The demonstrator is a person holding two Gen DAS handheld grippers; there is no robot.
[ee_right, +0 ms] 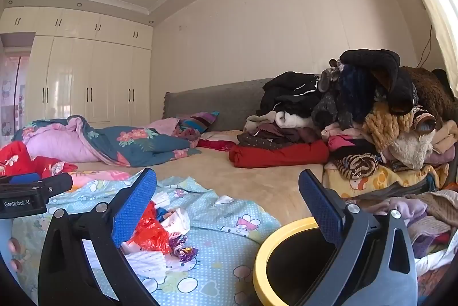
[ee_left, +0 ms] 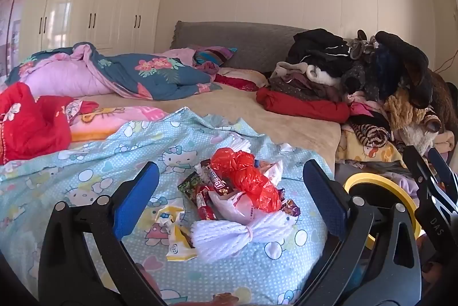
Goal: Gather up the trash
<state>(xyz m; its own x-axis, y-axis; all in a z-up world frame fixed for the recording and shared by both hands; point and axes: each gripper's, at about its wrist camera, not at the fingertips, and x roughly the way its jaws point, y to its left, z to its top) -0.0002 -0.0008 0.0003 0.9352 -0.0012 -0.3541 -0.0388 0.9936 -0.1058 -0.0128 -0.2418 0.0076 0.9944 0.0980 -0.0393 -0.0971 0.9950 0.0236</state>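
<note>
My left tongs (ee_left: 229,191) and right tongs (ee_right: 226,208) gape empty above the bed's blue sheet (ee_left: 86,163), where wrappers (ee_left: 206,188) and a red bag (ee_left: 246,177) still lie heaped; the yellow-rimmed bin (ee_right: 263,254) waits beside, nothing visibly collected.

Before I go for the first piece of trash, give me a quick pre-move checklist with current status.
1. Left gripper open and empty: ok.
2. Right gripper open and empty: ok.
3. Trash pile in view ahead of left gripper, on the sheet: ok.
4. Bin mouth open, beside the bed: ok.
5. Bin empty: cannot tell, inside is dark.
6. Grippers apart from each other: ok.
</note>
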